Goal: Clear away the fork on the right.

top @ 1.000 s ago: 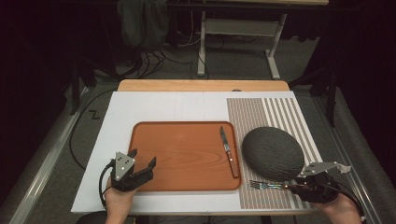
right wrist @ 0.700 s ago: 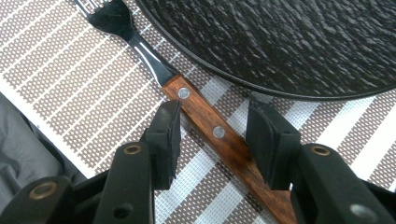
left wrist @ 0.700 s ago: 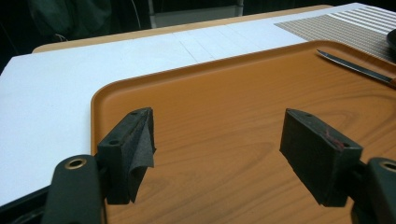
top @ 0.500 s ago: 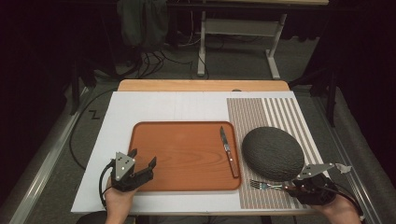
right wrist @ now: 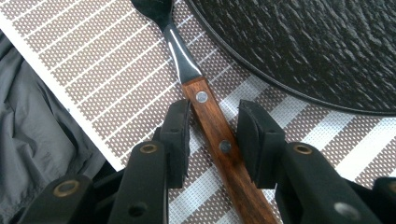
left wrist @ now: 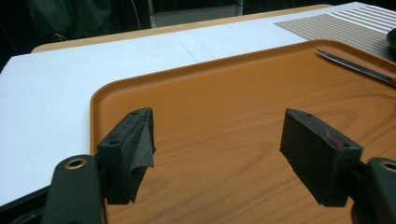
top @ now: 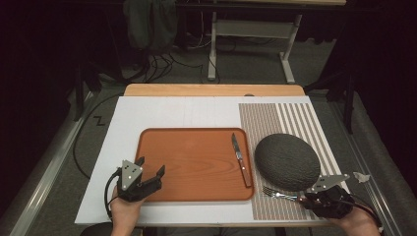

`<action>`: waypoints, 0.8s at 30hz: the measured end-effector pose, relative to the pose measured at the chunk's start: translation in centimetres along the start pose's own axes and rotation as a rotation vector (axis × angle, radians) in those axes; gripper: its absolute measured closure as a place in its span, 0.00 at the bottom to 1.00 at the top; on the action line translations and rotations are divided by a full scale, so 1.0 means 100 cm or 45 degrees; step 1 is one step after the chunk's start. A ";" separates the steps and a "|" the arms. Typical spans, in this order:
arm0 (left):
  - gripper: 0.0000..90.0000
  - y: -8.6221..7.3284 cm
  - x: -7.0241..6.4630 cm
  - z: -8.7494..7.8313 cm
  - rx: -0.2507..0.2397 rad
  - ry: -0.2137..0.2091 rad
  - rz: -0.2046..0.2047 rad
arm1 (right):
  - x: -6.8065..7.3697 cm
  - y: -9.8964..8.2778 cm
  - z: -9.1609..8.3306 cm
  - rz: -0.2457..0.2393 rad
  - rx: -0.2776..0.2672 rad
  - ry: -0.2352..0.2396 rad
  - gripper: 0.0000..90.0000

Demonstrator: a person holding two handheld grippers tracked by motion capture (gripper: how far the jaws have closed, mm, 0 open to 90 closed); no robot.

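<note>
On the striped woven placemat (top: 295, 123), beside the dark textured oval plate (top: 287, 161), lies the wooden-handled steel fork (right wrist: 212, 123). Right gripper (right wrist: 214, 133) jaws, just closing, straddle the handle with gaps left. Centre, then squeeze squarely. Left gripper (left wrist: 219, 144) gapes wide, empty.

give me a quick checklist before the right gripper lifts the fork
1. Fork handle between the right gripper jaws: ok, the jaws have just been closing on it.
2. Pads pressing the handle: not ok, a gap shows on both sides.
3. Fork clear of the plate: cannot tell in the high view; in the right gripper view it lies beside the rim on the placemat.
4. Room on the tray: ok, bare apart from the knife at its right edge.
5. Left gripper out of the way: ok, open over the tray's near left corner, holding nothing.
</note>
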State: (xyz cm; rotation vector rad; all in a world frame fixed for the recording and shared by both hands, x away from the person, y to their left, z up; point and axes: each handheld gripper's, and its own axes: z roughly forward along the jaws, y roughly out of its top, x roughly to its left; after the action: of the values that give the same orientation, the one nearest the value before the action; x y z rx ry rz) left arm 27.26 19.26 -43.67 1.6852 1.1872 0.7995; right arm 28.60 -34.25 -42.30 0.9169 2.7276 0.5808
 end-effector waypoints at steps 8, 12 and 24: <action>0.29 0.000 0.000 0.000 0.002 -0.001 0.002 | 0.006 0.006 0.003 -0.064 -0.014 0.038 0.81; 0.29 0.000 0.000 0.000 0.002 -0.001 0.000 | 0.007 0.009 0.005 -0.077 -0.020 0.049 0.82; 0.29 0.000 0.000 0.000 0.003 -0.003 0.002 | 0.010 0.016 0.009 -0.114 -0.027 0.064 0.84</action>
State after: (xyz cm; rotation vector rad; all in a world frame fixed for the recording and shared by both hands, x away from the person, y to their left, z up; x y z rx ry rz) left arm 27.30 19.23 -43.69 1.6888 1.1861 0.7972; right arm 28.97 -32.20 -42.50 0.7812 2.7842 0.6228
